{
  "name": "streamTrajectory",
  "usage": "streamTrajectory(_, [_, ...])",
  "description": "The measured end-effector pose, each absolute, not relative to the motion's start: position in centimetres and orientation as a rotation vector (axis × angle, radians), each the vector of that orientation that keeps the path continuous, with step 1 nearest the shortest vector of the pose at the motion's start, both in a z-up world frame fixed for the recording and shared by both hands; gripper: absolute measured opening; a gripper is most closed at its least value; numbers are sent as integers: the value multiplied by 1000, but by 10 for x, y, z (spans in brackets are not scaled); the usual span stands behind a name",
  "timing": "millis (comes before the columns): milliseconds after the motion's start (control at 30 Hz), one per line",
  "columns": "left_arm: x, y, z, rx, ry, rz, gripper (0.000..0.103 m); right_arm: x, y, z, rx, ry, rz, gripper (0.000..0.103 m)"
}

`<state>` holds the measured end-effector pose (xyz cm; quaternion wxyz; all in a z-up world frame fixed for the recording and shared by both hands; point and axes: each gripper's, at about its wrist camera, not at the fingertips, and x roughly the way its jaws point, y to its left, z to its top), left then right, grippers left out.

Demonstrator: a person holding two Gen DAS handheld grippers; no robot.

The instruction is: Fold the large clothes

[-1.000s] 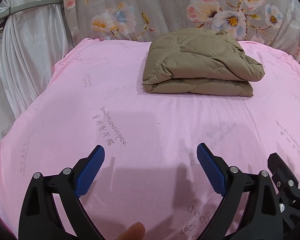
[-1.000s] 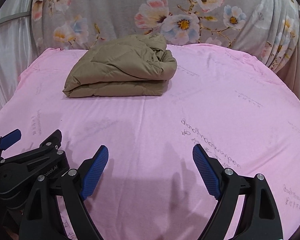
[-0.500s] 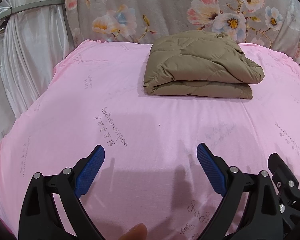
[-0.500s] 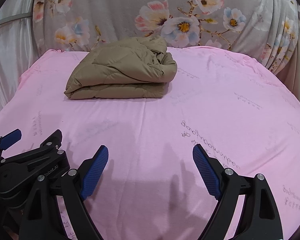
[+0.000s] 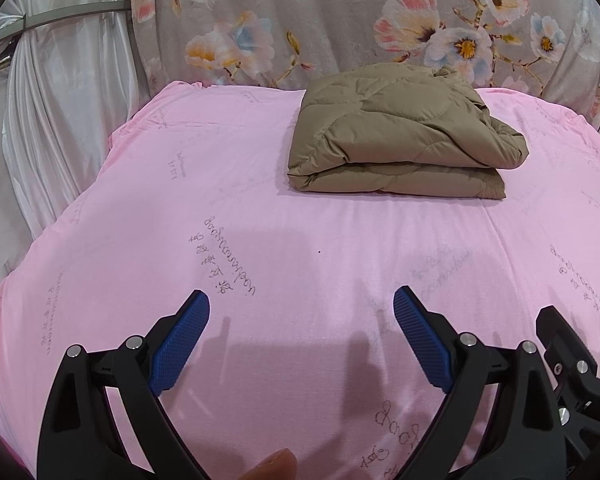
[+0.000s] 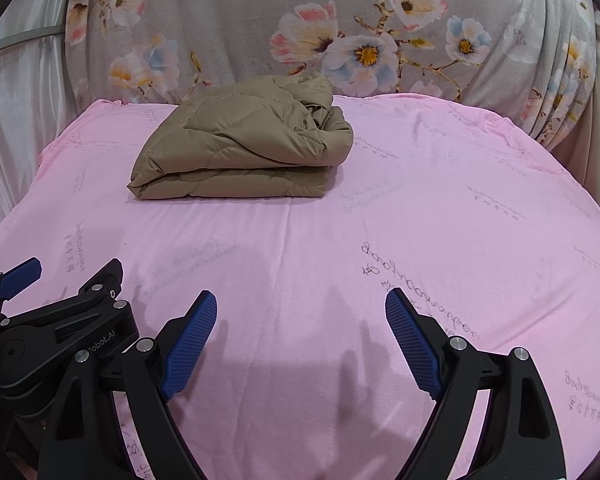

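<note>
My left hand-held gripper (image 5: 301, 322) is wide open at the bottom of the frame, and its blue fingers (image 5: 180, 342) hold nothing. My right hand-held gripper (image 6: 300, 320) is wide open too, with nothing between its blue fingers (image 6: 414, 342). Both hang above the pink sheet (image 5: 340, 264), which has gray writing on it. The brown puffy coat (image 5: 396, 132) is folded into a neat stack and lies on the sheet in the upper middle of the frame, well apart from both grippers. In the right view the coat (image 6: 244, 144) sits in the upper left. Behind it hangs a gray cloth with flowers (image 6: 364, 48). A white curtain (image 5: 64, 100) hangs at the upper left.
</note>
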<state>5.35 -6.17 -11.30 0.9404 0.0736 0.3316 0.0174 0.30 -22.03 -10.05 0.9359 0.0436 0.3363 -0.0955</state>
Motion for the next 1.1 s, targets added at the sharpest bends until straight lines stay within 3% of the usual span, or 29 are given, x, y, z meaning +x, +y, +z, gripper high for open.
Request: streamTrajectory(1100, [52,-63,-109,153,667,36,87,3,-221,-101,87,686,-194,85])
